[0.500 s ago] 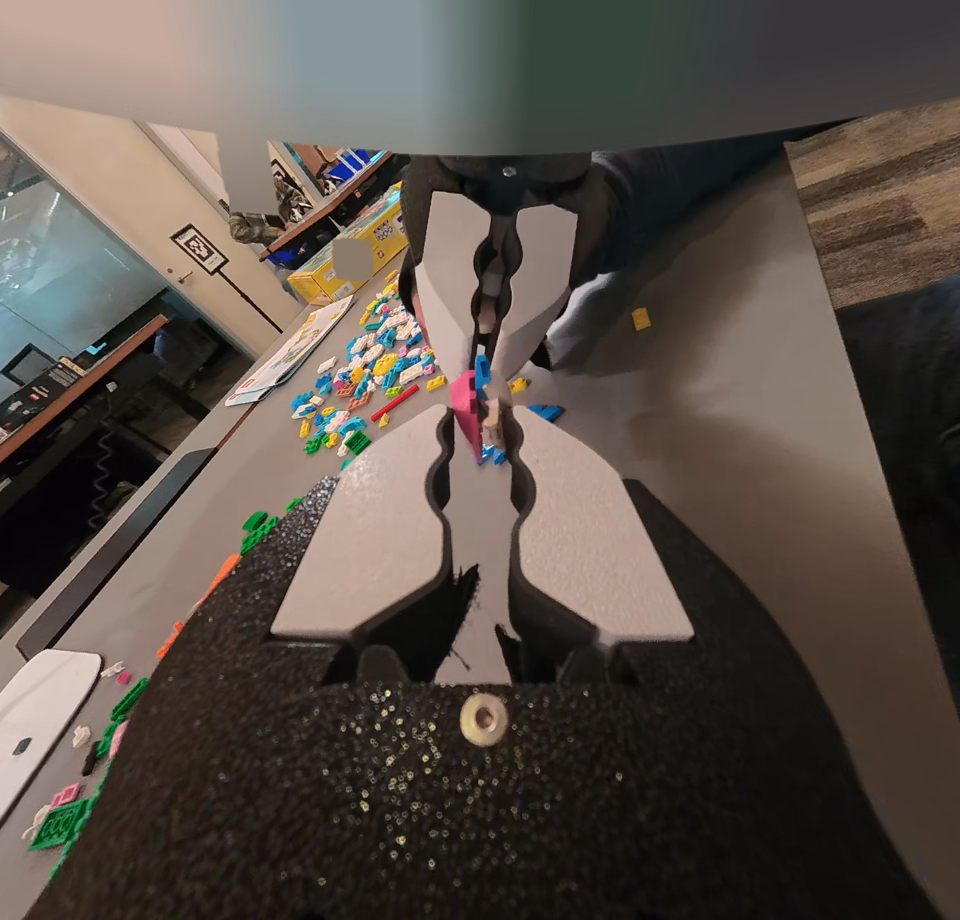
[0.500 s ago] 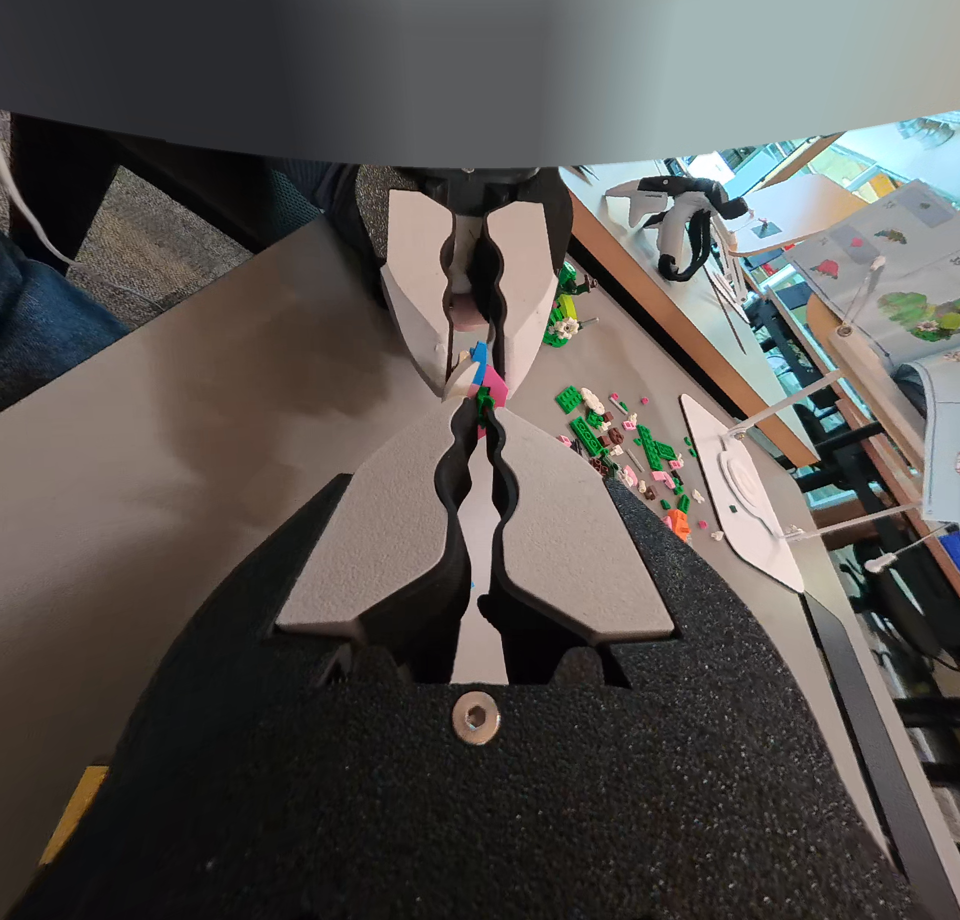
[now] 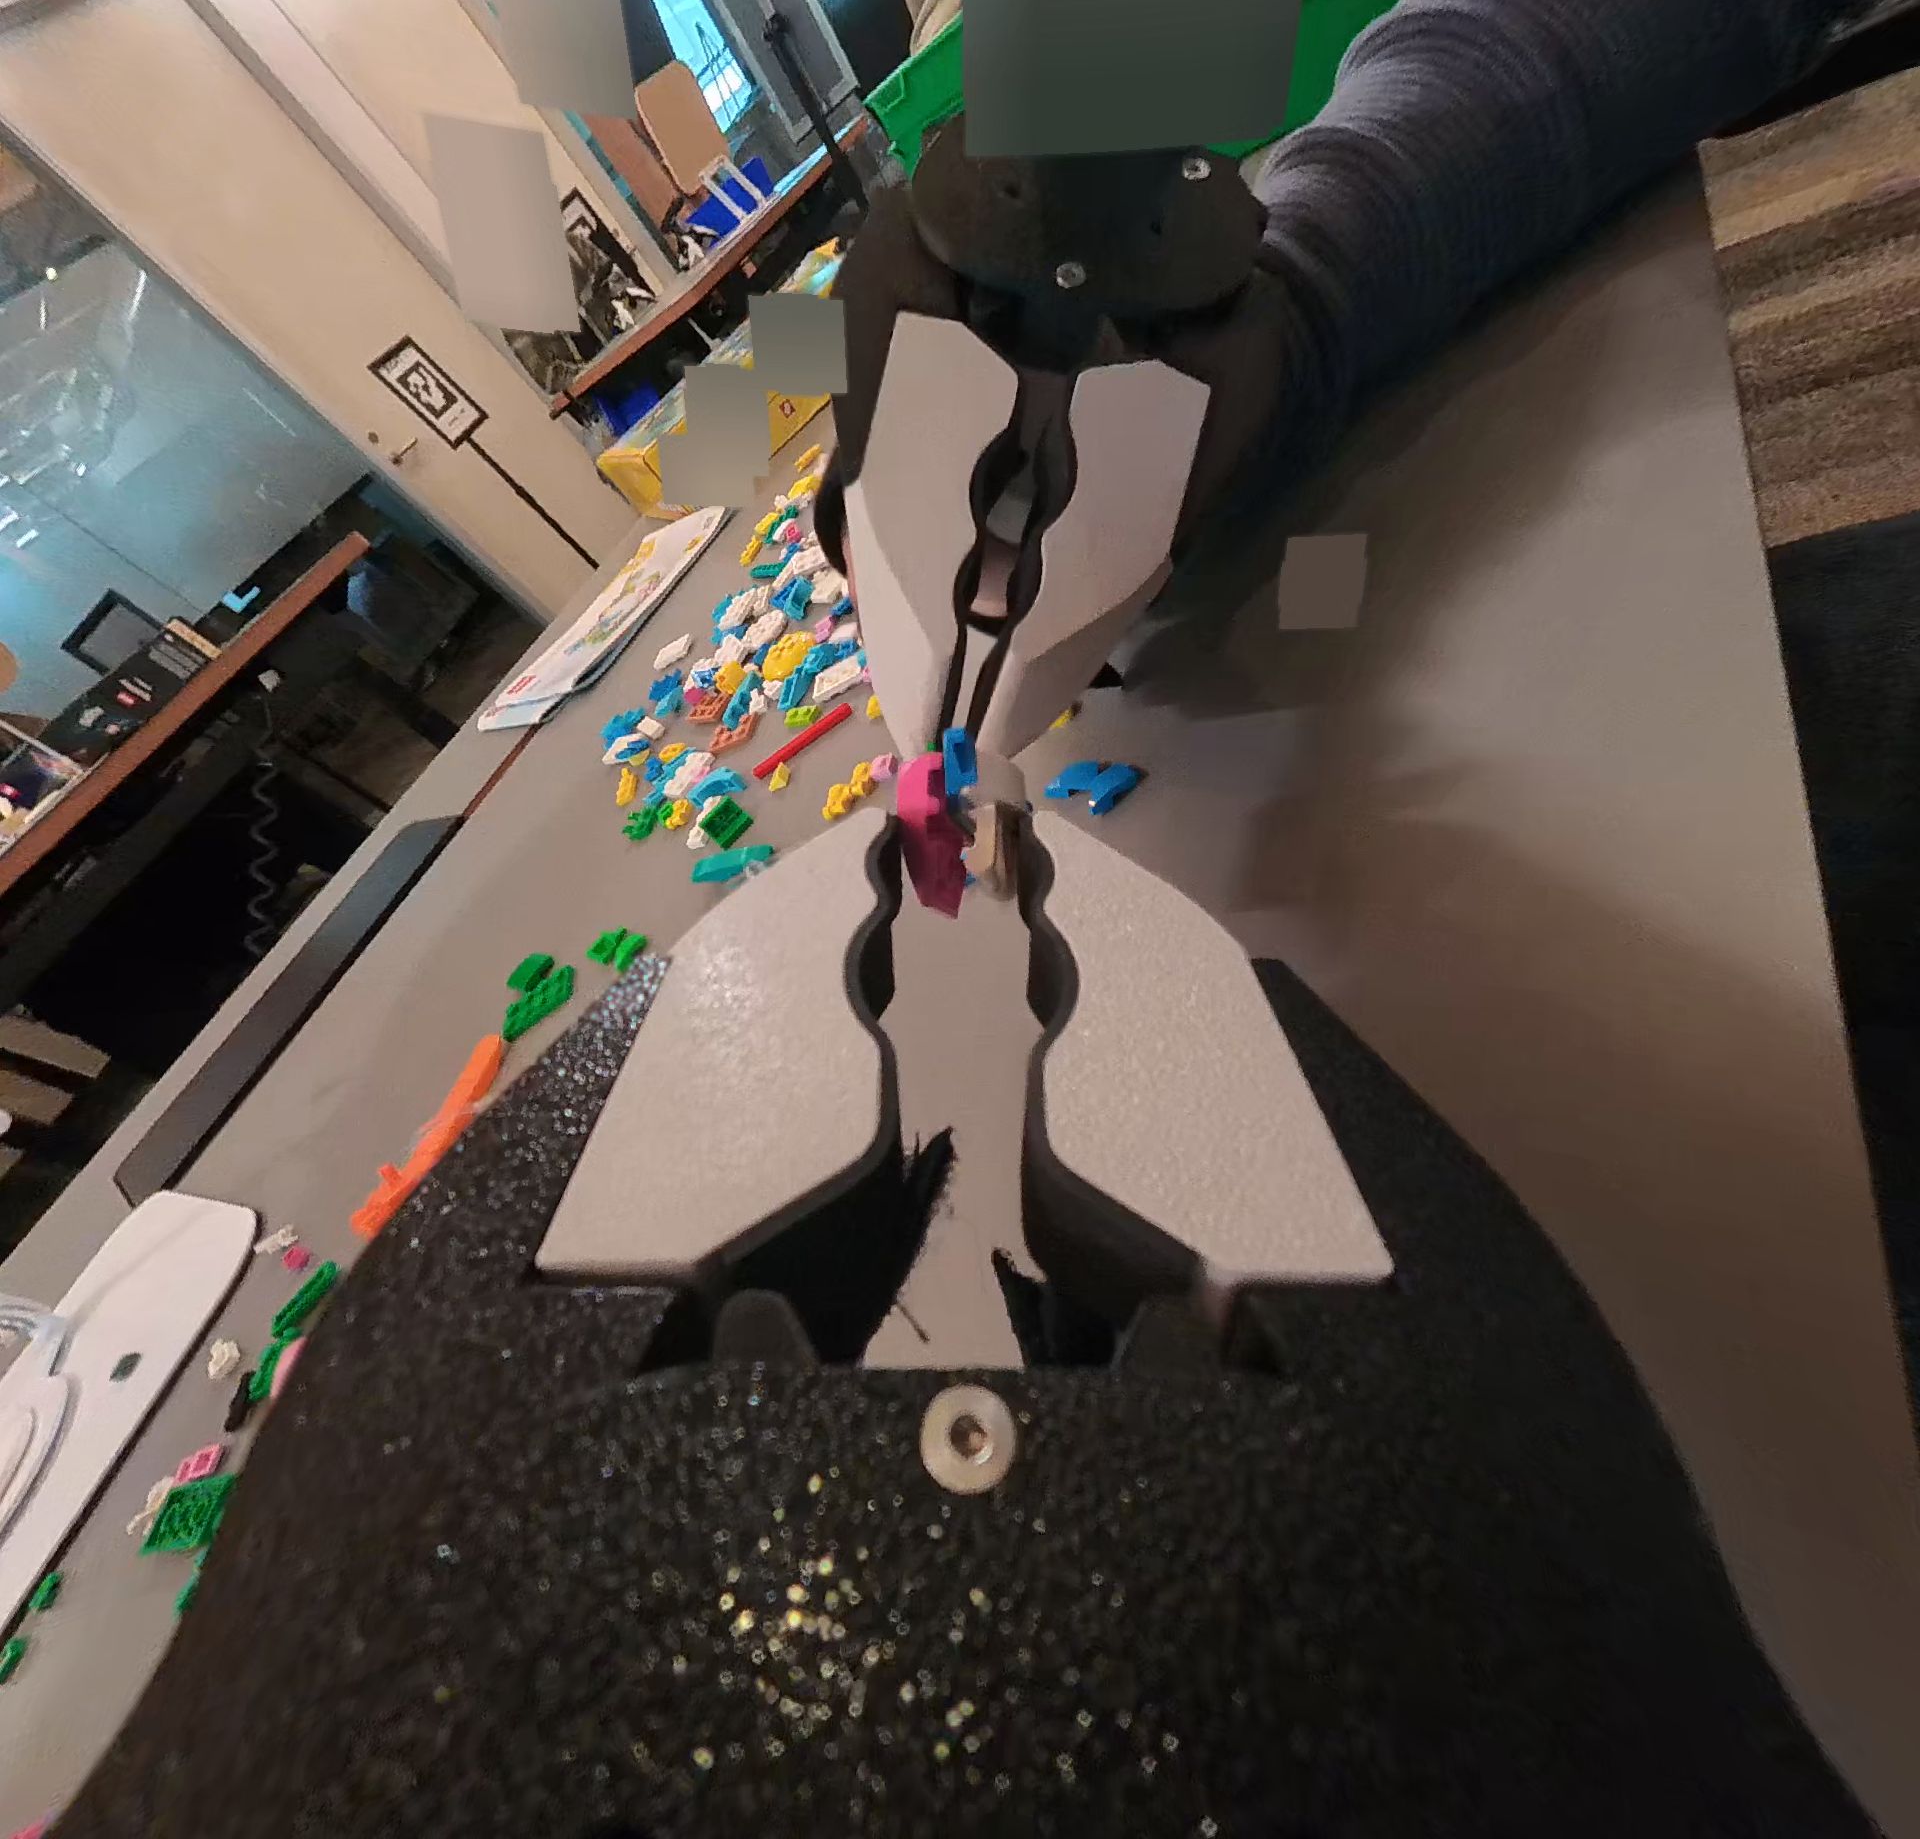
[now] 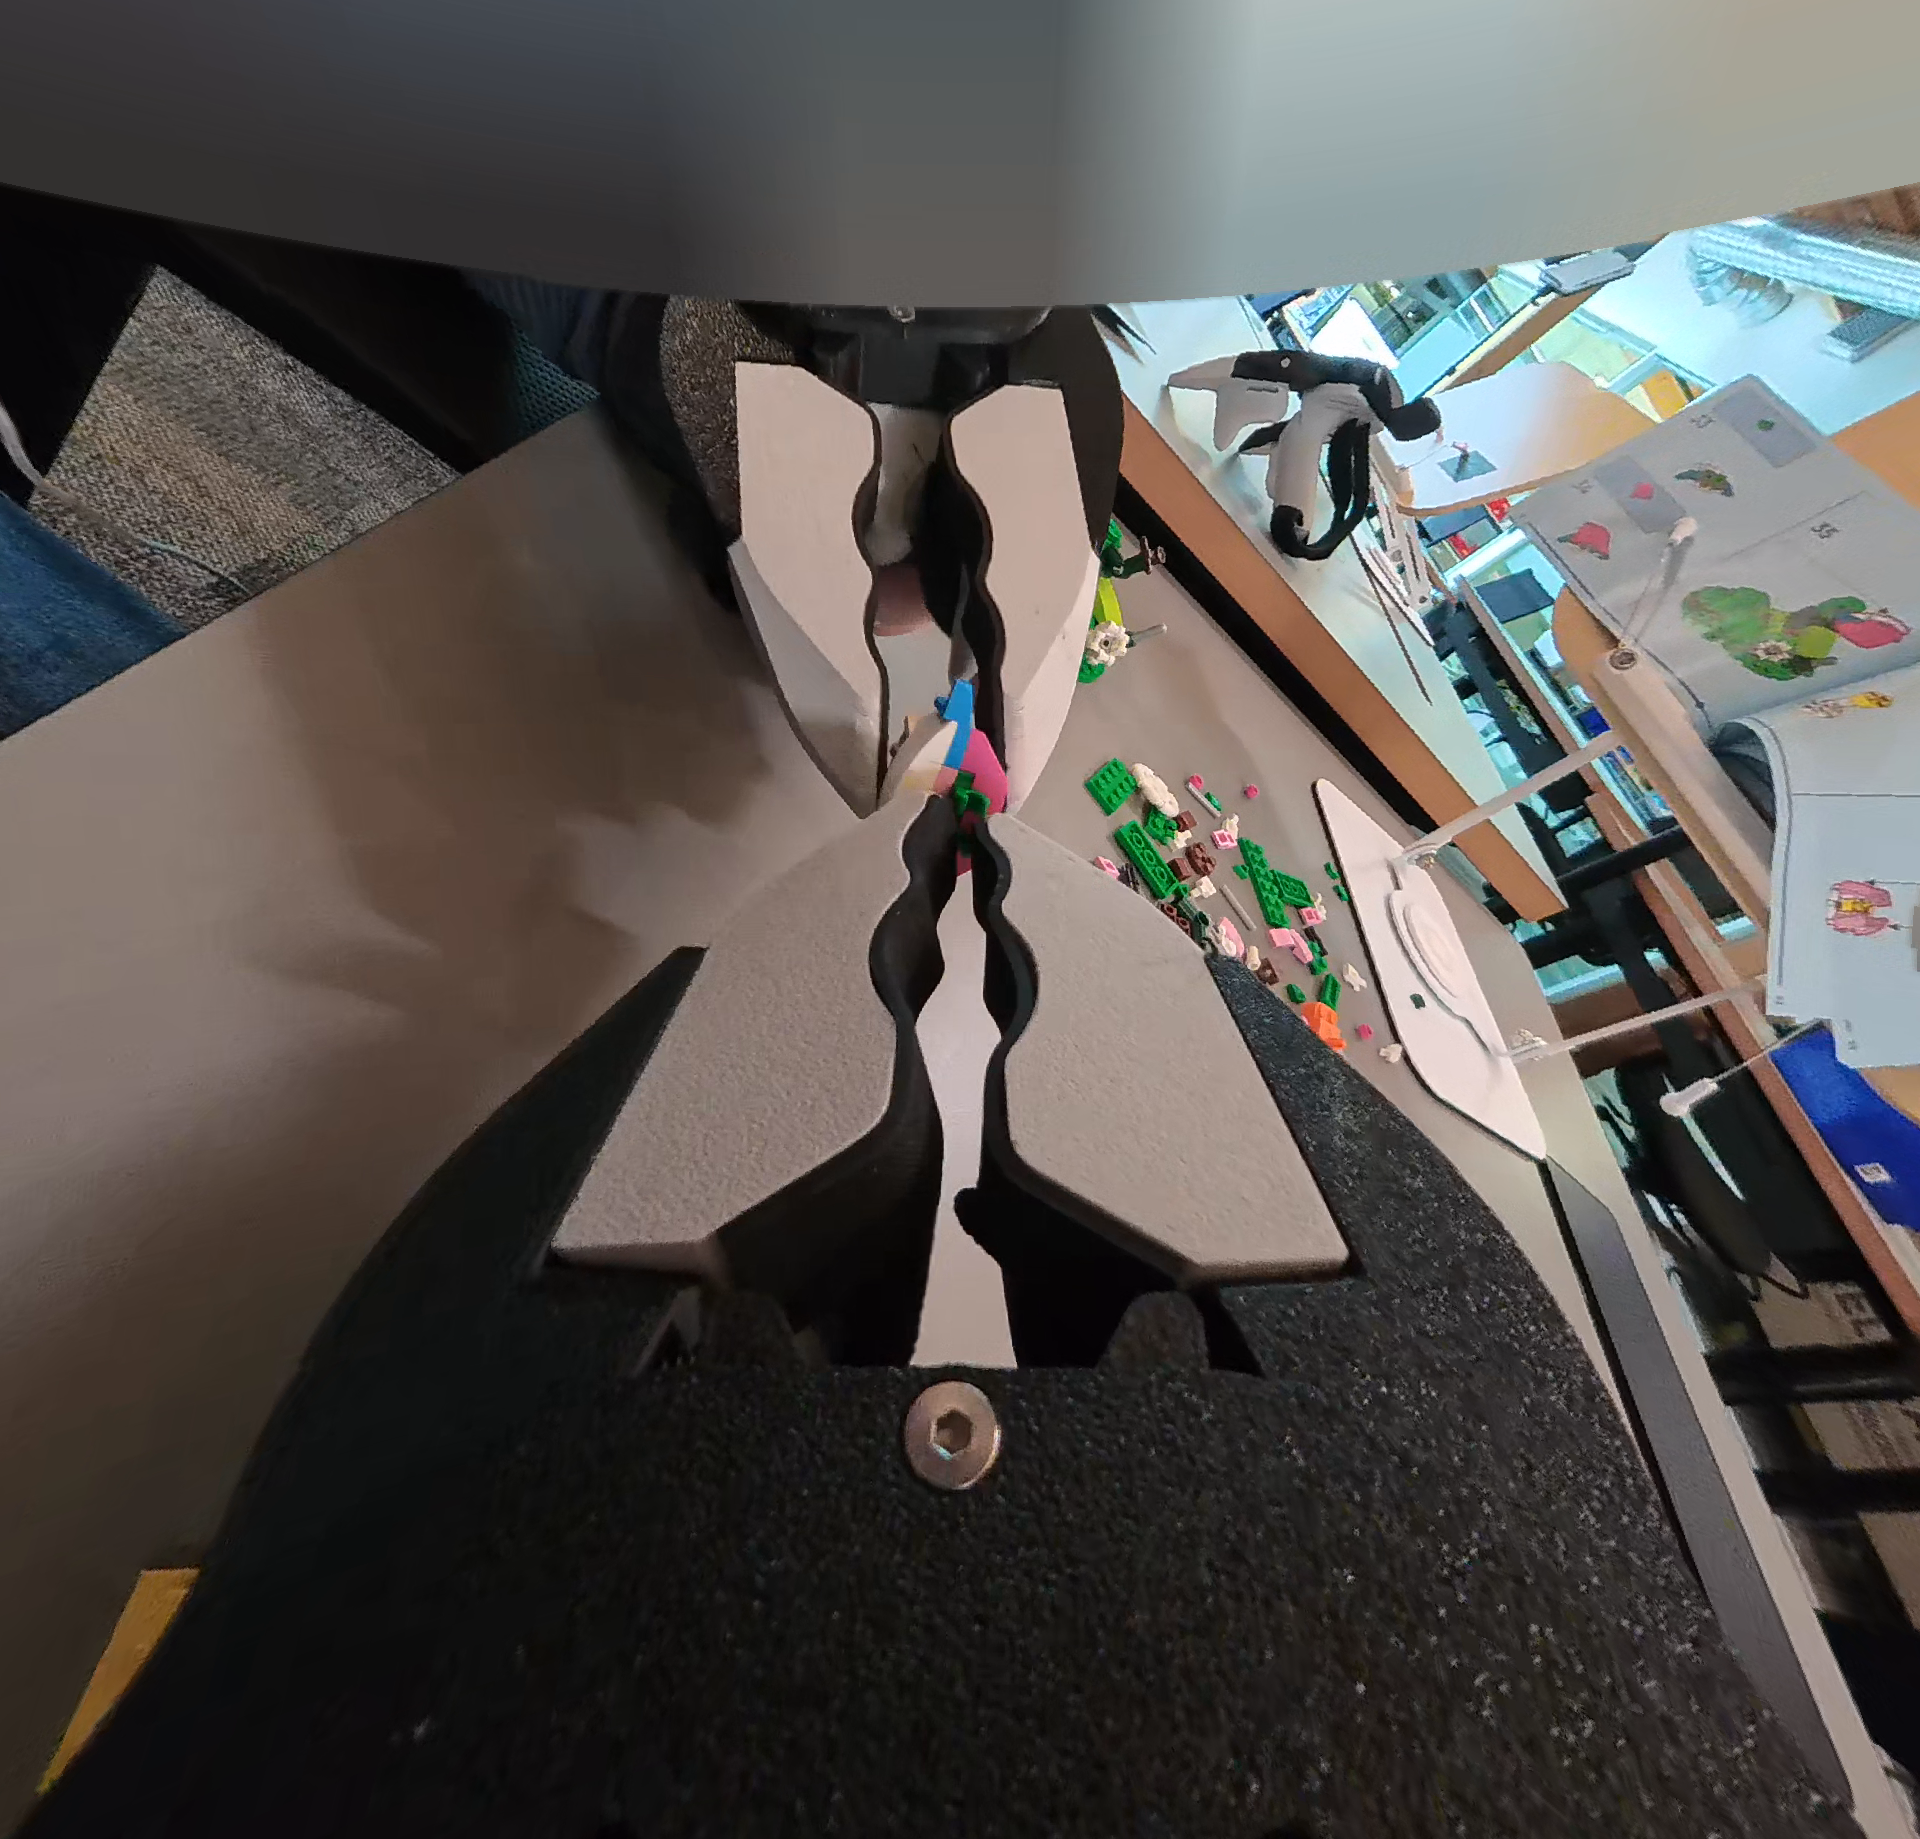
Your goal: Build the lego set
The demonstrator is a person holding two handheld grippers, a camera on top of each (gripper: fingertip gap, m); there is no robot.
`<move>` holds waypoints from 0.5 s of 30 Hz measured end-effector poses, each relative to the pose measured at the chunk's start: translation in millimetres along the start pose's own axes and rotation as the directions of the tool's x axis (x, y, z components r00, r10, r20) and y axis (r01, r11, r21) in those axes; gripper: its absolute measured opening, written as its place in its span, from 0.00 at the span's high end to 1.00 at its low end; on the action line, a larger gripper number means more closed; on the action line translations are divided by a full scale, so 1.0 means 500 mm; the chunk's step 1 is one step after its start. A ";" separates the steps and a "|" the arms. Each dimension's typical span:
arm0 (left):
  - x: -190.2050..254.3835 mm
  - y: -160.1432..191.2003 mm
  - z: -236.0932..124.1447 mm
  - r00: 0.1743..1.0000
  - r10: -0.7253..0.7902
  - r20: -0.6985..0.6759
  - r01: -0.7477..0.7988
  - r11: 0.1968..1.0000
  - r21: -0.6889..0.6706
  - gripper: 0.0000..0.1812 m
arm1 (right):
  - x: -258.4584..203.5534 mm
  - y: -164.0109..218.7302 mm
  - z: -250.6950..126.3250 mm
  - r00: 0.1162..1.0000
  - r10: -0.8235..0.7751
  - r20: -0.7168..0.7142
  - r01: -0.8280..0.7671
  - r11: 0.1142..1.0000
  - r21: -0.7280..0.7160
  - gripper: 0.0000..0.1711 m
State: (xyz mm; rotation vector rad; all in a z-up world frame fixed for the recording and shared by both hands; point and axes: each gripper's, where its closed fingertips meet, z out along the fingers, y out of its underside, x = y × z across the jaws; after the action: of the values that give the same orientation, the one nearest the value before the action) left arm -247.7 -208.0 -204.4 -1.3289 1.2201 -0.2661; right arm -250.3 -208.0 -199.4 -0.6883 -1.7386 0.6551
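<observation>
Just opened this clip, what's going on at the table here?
A person is building a small Lego assembly with two tools, held tip to tip above the grey table. The left hand-held gripper is shut on the pink, blue and tan assembly. The right hand-held gripper pinches a small green piece against it. Loose bricks lie scattered behind, beside an instruction booklet.

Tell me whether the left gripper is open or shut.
Shut on the pink lego assembly: the left gripper has its fingertips pinching it from both sides, held above the table.
</observation>
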 end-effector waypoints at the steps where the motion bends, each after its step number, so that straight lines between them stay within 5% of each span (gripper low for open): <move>1: 0.001 0.002 0.001 1.000 -0.004 0.001 0.004 1.000 -0.012 0.89 | -0.001 0.002 0.000 1.000 -0.001 -0.001 0.001 1.000 -0.003 0.98; 15: 0.012 0.002 0.000 0.999 -0.025 -0.031 0.025 0.999 -0.026 0.92 | -0.018 0.000 -0.006 0.997 0.025 0.067 -0.028 0.999 0.034 0.98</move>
State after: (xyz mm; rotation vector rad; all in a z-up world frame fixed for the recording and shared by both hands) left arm -245.8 -212.1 -208.3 -1.3677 1.2377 -0.2906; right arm -245.2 -214.1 -204.3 -0.6732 -1.7776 0.7321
